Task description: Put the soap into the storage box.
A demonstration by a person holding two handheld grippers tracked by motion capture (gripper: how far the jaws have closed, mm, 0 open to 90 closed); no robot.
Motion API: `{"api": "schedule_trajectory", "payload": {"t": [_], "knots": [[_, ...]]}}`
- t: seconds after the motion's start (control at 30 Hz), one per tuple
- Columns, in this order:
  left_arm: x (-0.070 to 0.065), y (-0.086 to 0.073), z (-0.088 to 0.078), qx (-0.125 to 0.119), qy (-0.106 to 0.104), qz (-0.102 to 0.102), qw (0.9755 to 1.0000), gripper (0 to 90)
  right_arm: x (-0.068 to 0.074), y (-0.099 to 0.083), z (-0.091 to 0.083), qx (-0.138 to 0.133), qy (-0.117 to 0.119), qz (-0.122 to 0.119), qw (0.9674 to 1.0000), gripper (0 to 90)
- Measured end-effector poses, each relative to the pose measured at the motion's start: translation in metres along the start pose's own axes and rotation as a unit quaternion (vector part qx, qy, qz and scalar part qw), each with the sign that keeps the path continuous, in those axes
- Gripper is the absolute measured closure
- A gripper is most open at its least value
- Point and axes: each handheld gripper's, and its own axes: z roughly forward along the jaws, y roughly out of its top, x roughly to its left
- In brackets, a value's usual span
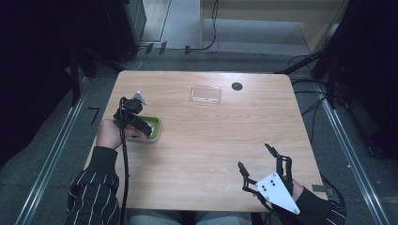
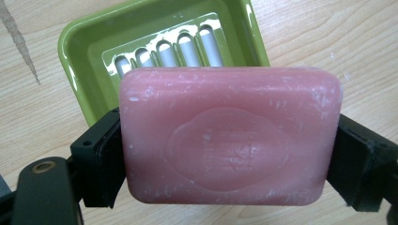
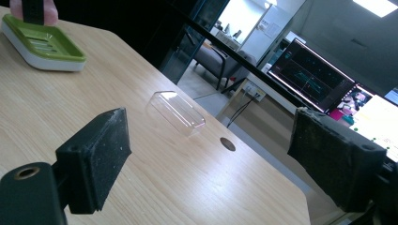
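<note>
A pink bar of soap [image 2: 230,140] is clamped between the two black jaws of my left gripper [image 2: 225,154], which is shut on it. The soap hangs just above a green soap dish [image 2: 94,42] with a slotted white insert. From above, the left gripper [image 1: 141,124] sits over that green dish [image 1: 157,126] at the table's left side. In the right gripper view the dish [image 3: 44,44] lies far left with the soap [image 3: 16,9] over it. My right gripper [image 1: 258,164] rests near the front right corner, jaws wide apart with nothing between them, as its own view shows [image 3: 206,159].
A clear plastic lid [image 1: 205,93] lies at the back middle of the wooden table [image 1: 211,140], also seen as a clear lid [image 3: 178,111]. A round dark cable hole [image 1: 237,86] sits beside it. Dark stands and cables surround the table.
</note>
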Motion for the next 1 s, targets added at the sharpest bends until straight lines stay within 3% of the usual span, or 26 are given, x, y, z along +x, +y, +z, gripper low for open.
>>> {"api": "schedule_trajectory", "payload": {"t": [0.3,0.63,1.0], "knots": [[-0.002,0.006,0.000,-0.005,0.002,-0.004,1.0000,14.0,0.000,0.000,0.000,0.000,0.000,0.000,1.0000,13.2],[0.001,0.009,0.003,-0.014,0.006,-0.023,0.9996,14.0,0.000,0.000,0.000,0.000,-0.001,0.000,1.0000,13.2],[0.006,0.013,0.012,-0.007,0.006,-0.034,0.9994,14.0,0.000,0.000,0.000,0.000,-0.001,0.000,1.0000,13.2]]}}
